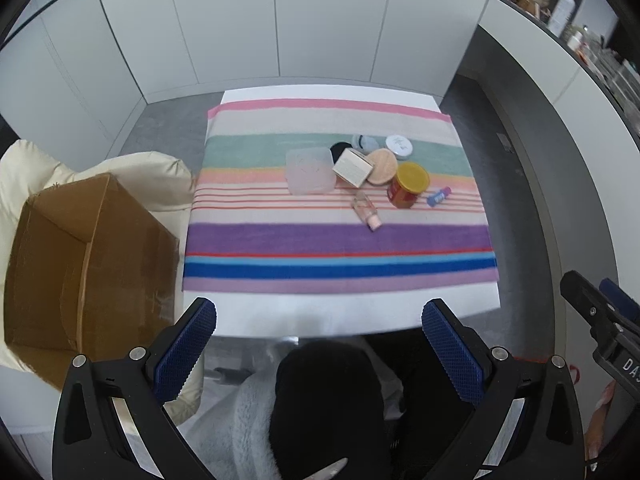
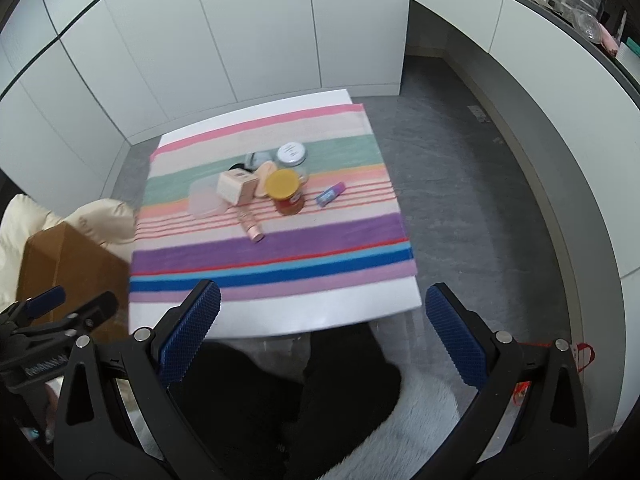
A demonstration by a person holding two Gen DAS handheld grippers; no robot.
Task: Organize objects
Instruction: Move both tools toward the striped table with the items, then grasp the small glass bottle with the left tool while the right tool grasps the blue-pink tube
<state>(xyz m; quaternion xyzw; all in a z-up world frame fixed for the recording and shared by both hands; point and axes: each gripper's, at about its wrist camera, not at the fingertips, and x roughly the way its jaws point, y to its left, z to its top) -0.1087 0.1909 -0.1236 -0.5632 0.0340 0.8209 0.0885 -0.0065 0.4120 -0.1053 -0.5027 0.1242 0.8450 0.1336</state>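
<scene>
Holding both tools, left tool [image 1: 319, 338] and right tool [image 2: 323, 322], released and empty short of the worktop [image 2: 280, 312], with clustered items ahead around the yellow-lidded jar [image 2: 287, 192], risking toppling neighbours through crowding.

A white table [image 1: 280, 316] carries a striped cloth [image 1: 336, 240], its near edge left bare.
</scene>
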